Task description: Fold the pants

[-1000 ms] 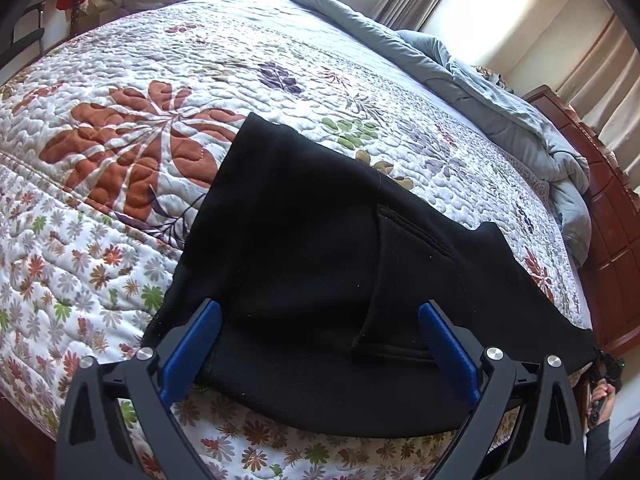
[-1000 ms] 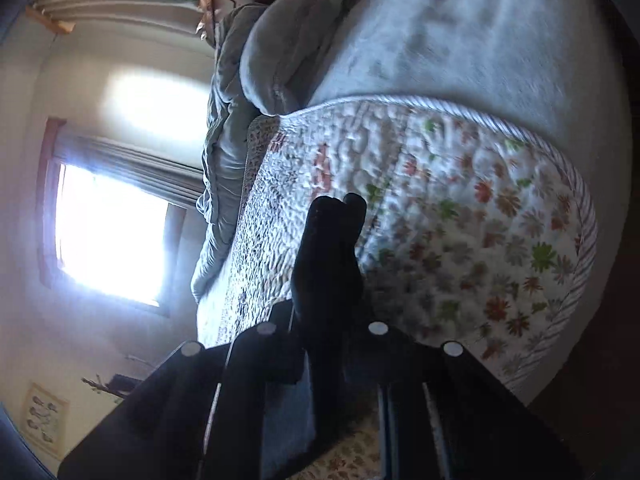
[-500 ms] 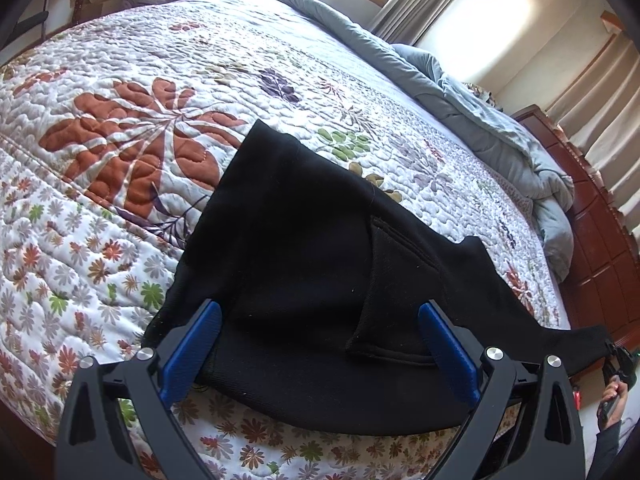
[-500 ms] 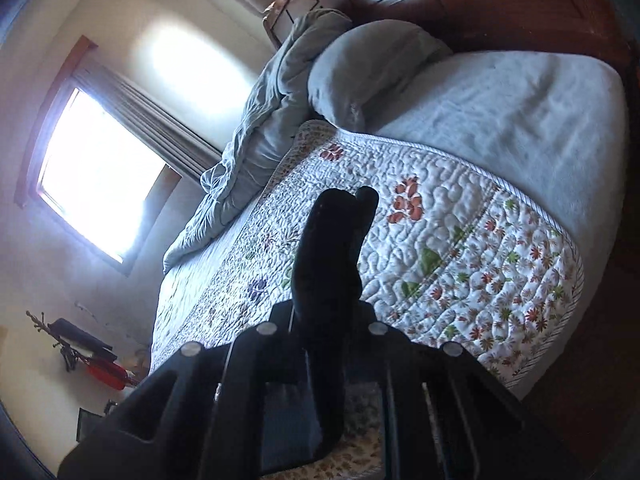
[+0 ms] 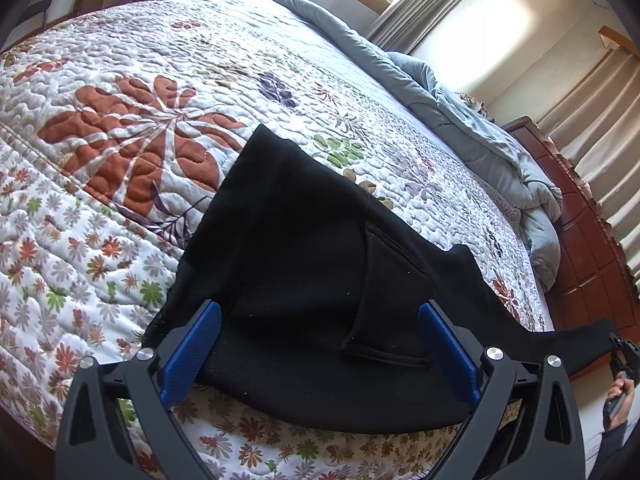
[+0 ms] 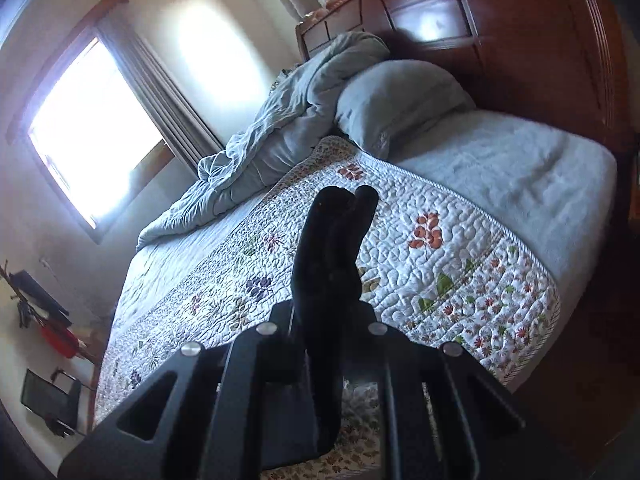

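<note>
Pants (image 5: pixel 304 264), black, lie spread on flowered quilt (image 5: pixel 132 128) near front edge of bed, pocket seam showing. One leg stretches off to right, end lifted clear of quilt. Left gripper (image 5: pixel 320 356) hovers over waist part, blue fingers (image 5: pixel 192 352) spread wide, nothing pinched. Right gripper (image 6: pixel 324 320) pressed together on bunched end of pants, fabric sticking up past jaws. Grey duvet (image 6: pixel 260 152) and pillow (image 6: pixel 396 100) heaped by wooden headboard (image 6: pixel 520 32). Window (image 6: pixel 92 132) bright.

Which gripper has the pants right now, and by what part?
The right gripper is shut on a bunched end of the black pants, at a leg end. The left gripper holds nothing; its jaws stand open over the waist end.
</note>
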